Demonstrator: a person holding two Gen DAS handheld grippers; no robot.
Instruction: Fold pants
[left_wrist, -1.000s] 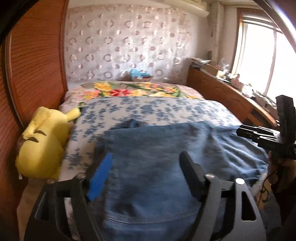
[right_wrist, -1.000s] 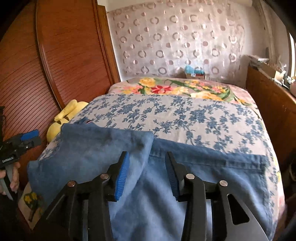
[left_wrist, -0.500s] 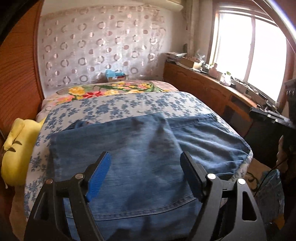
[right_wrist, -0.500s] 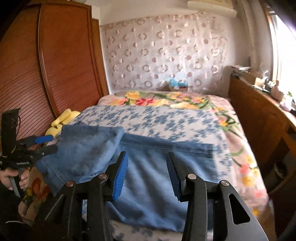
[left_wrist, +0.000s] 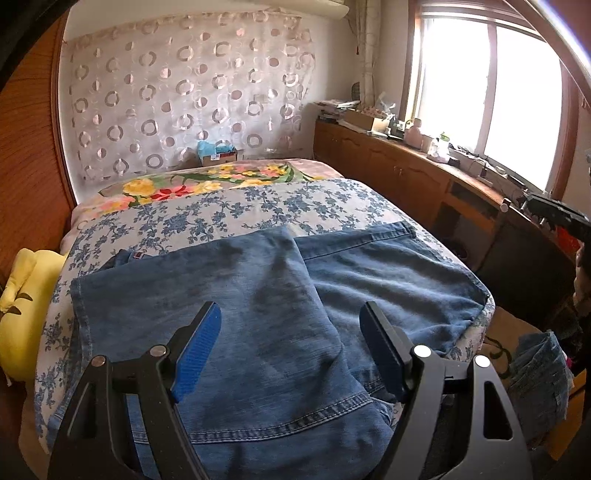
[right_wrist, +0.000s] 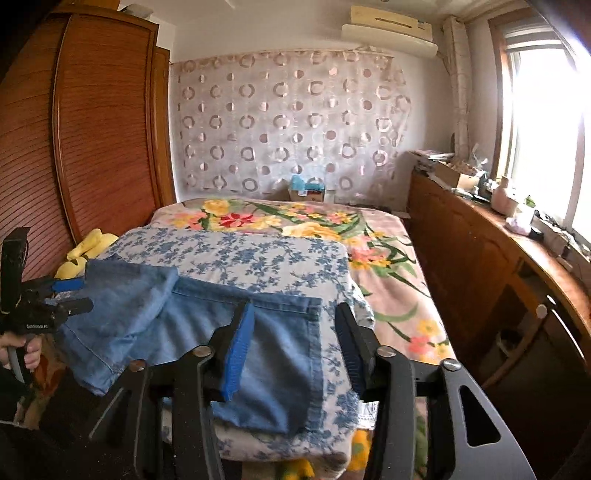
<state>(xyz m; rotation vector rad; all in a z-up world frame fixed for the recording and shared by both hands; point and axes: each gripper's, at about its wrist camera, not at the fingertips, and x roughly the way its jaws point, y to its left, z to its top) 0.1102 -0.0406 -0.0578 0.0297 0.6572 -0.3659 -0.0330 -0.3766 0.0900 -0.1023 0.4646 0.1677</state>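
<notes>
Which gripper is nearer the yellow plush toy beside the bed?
Left. The left gripper hangs at the jeans' folded end, just in front of the yellow plush toy; the right gripper is over the other end.

I see jeans (right_wrist: 229, 332) lying part-folded on the blue-floral sheet (right_wrist: 258, 258), frame centre; right gripper (right_wrist: 295, 343) jaws opening, nothing btwn them; left gripper (right_wrist: 70, 295) at left edge.

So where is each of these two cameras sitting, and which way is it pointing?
Left wrist view: rides the left tongs, looking along the open fingers over the jeans toward the curtained wall; the right tongs show at the right edge.
Right wrist view: rides the right tongs, jaws opening with nothing between them, facing the same wall; a hand holding the left tongs shows at left.
Both views share the jeans, the bed and the yellow plush toy.
</notes>
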